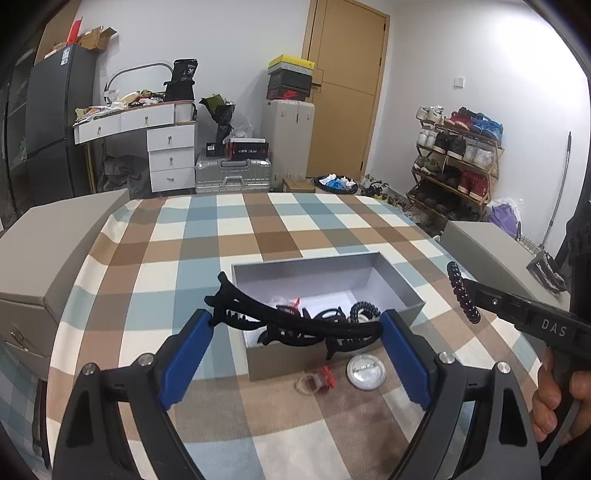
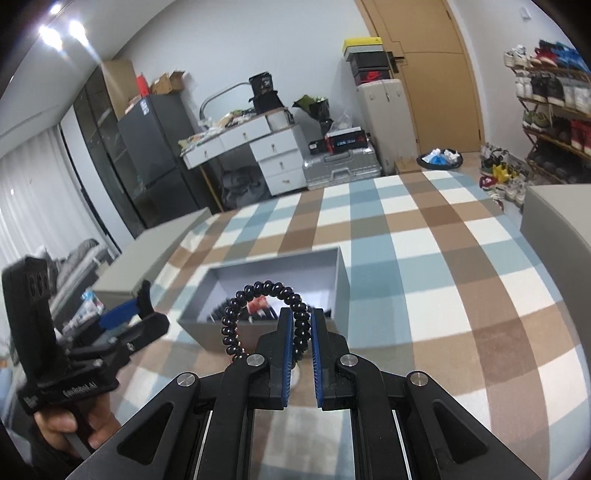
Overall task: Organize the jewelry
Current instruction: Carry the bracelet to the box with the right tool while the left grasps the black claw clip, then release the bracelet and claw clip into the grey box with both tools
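**Both grippers loaded above the box**

The left gripper point(image 1: 295, 328) is spread wide, a large black plastic claw hair clip point(image 1: 291, 325) wedged between its fingers above the open grey cardboard box point(image 1: 402, 291). The right gripper point(image 2: 302, 332) pinches a black spiral coil hair tie point(image 2: 266, 314) just beside the box's near wall. Releasing early could drop either outside.

Both views are evenly lit by soft indoor light. Two ceiling lamps point(image 2: 61, 31) flare white at the top left of the right wrist view, and a pale curtain point(image 2: 33, 199) glows below them. Shadows on the checked tablecloth point(image 1: 295, 229) are faint (only a dim patch near its front edge). Fisheye distortion bends walls and door point(image 1: 347, 85); corners go black. The left gripper point(image 2: 122, 314) looks slightly blurred.
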A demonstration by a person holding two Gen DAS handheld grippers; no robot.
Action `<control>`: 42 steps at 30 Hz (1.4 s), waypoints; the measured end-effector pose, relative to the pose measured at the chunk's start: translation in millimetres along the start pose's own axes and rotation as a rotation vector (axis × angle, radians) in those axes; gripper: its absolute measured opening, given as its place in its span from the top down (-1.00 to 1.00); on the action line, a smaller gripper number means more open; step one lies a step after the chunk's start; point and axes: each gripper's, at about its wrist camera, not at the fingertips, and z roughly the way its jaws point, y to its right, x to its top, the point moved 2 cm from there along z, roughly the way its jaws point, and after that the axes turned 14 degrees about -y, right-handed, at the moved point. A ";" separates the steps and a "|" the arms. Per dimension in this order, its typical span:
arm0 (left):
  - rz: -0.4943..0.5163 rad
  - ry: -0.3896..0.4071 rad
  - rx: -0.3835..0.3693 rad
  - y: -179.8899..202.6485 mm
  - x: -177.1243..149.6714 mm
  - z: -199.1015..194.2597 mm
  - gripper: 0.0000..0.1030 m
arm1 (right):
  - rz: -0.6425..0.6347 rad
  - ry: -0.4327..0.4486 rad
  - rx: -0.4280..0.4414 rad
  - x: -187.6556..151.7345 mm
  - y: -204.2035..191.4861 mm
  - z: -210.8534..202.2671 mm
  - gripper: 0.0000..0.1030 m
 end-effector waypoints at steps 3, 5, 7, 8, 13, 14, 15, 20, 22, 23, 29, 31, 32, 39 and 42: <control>-0.008 0.006 -0.008 -0.1 4.7 2.9 -0.71 | 0.013 0.015 0.013 8.1 -1.7 0.7 0.82; -0.004 0.010 -0.010 0.9 7.3 4.7 -0.71 | 0.014 0.025 0.017 12.4 -3.0 1.9 0.82; 0.003 0.013 0.000 1.7 9.6 6.9 -0.71 | 0.015 0.030 0.014 15.3 -4.4 3.7 0.82; 0.003 0.012 0.002 1.5 11.5 9.3 -0.71 | 0.015 0.027 0.016 17.1 -4.9 6.2 0.82; 0.012 0.007 0.014 2.4 16.2 16.0 -0.71 | 0.018 0.026 0.023 23.2 -6.7 14.2 0.82; 0.011 0.002 0.012 1.8 16.9 18.1 -0.71 | 0.019 0.024 0.024 24.0 -6.3 15.3 0.82; 0.010 -0.004 0.010 2.2 17.1 19.9 -0.71 | 0.018 0.021 0.026 26.3 -6.4 18.7 0.82; 0.023 -0.029 0.026 5.7 18.0 31.4 -0.71 | 0.037 0.008 0.016 31.7 -3.0 32.1 0.82; 0.029 -0.043 0.033 7.4 18.3 36.1 -0.71 | 0.048 0.004 0.017 32.9 -1.7 37.9 0.82; 0.031 -0.048 0.035 7.9 18.6 38.3 -0.71 | 0.048 0.001 0.014 32.9 -1.8 39.5 0.82; 0.045 -0.081 0.058 10.3 20.2 50.5 -0.71 | 0.051 -0.043 -0.002 35.8 -0.1 60.4 0.82; 0.054 -0.085 0.066 11.2 20.3 51.7 -0.71 | 0.056 -0.052 -0.006 36.1 1.7 65.8 0.82; 0.060 -0.088 0.071 11.6 20.3 52.4 -0.71 | 0.057 -0.059 -0.010 36.1 2.2 68.0 0.82; 0.073 -0.107 0.098 13.8 22.2 60.2 -0.71 | 0.075 -0.062 -0.022 36.5 3.5 75.9 0.81; 0.074 -0.119 0.099 14.5 22.0 62.9 -0.71 | 0.082 -0.072 -0.015 37.9 3.4 79.0 0.78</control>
